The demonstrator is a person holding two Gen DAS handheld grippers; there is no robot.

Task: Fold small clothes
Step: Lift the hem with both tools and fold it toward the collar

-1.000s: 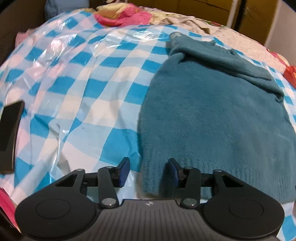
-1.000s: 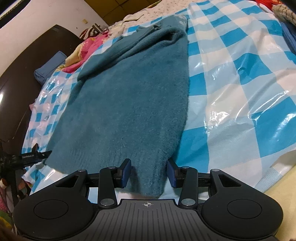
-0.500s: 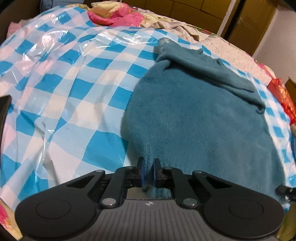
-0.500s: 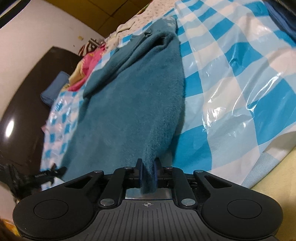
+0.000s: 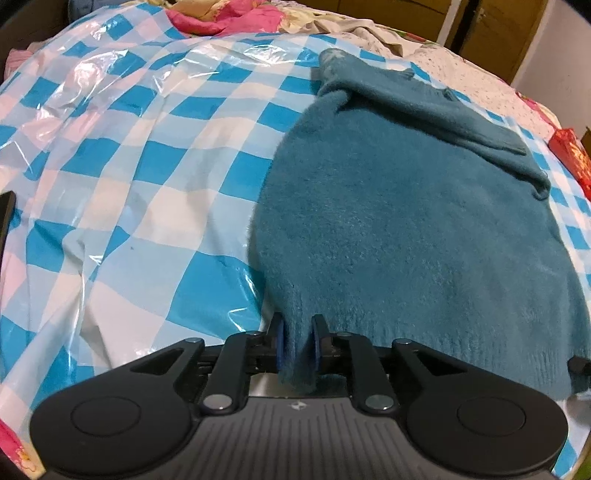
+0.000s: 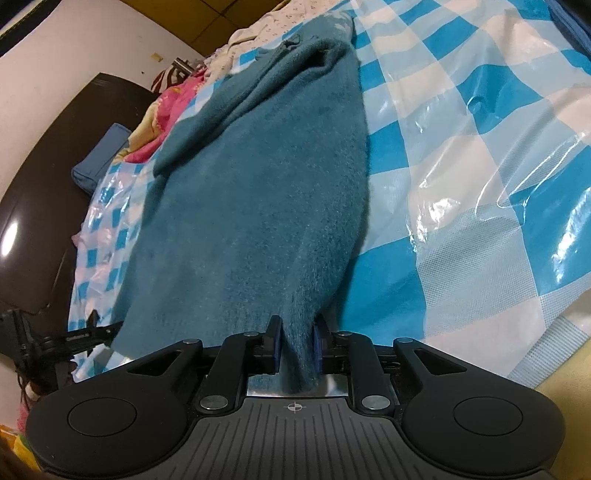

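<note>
A fuzzy teal sweater (image 5: 406,221) lies flat on a blue-and-white checked sheet (image 5: 147,184), one sleeve folded across its top. My left gripper (image 5: 298,334) has the hem's near left corner between its blue pads, which press on the knit while the jaws are opening slightly. In the right wrist view the same sweater (image 6: 258,203) stretches away from my right gripper (image 6: 297,334). The near right hem corner fills the gap between its pads, and these jaws are also opening a little. Both corners are pinched up off the sheet.
Clear plastic covers the checked sheet (image 6: 480,184). A pink and yellow clothes pile (image 5: 221,18) lies at the back, a red item (image 5: 570,155) at the right edge, a dark object (image 5: 5,221) at the left. A folded blue cloth (image 6: 99,158) sits by the dark headboard (image 6: 33,206).
Both grippers, which stood open around the hem corners, have closed on them. The pinched corners now bunch up between the pads, and the right gripper has rolled a little.
</note>
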